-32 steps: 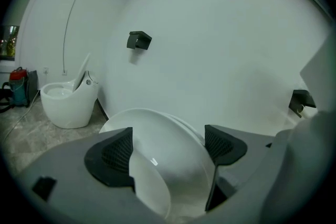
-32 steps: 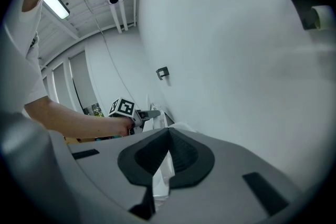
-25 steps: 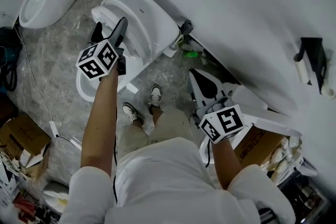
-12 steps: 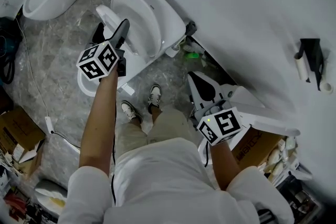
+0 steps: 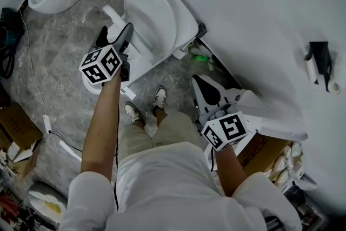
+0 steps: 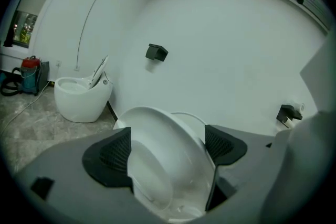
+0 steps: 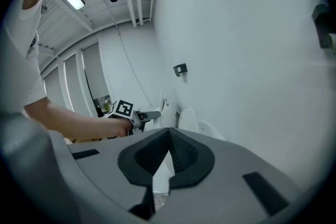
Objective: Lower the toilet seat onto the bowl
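While your left gripper reaches over the bowl, its fingers stand spread wide, and the toilet seat shows between them; whether they touch it cannot be told. The seat is raised, tilted up from the bowl toward the wall behind the bowl. Your right gripper hangs well to the right of the bowl, its fingers clenched together on nothing.

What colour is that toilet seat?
The seat is plain white, shown best in the left gripper view.
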A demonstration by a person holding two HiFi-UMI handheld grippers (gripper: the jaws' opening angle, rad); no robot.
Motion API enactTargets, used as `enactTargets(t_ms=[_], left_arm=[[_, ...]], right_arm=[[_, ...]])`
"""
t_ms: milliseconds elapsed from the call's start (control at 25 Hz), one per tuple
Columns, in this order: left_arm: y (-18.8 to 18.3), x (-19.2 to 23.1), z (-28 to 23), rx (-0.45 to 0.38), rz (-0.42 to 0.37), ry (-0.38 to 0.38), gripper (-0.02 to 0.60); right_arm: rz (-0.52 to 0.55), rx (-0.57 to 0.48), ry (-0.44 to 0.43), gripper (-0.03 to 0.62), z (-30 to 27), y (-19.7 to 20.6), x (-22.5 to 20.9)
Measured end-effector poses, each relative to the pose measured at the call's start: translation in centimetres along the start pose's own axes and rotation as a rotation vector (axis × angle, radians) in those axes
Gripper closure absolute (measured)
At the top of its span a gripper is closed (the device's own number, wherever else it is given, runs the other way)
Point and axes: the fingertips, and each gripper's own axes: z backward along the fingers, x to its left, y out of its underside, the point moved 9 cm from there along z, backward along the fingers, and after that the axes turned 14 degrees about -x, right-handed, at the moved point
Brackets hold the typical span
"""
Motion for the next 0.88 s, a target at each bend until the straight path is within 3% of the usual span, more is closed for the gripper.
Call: enactTargets(t_ms=[880], left_arm=[[-0.2, 5.9, 7.6, -0.008, 0.071, -0.065, 0.154]], right_arm=[[0.039, 0.044, -0.057, 0.597, -0.6, 0.3, 6.7]])
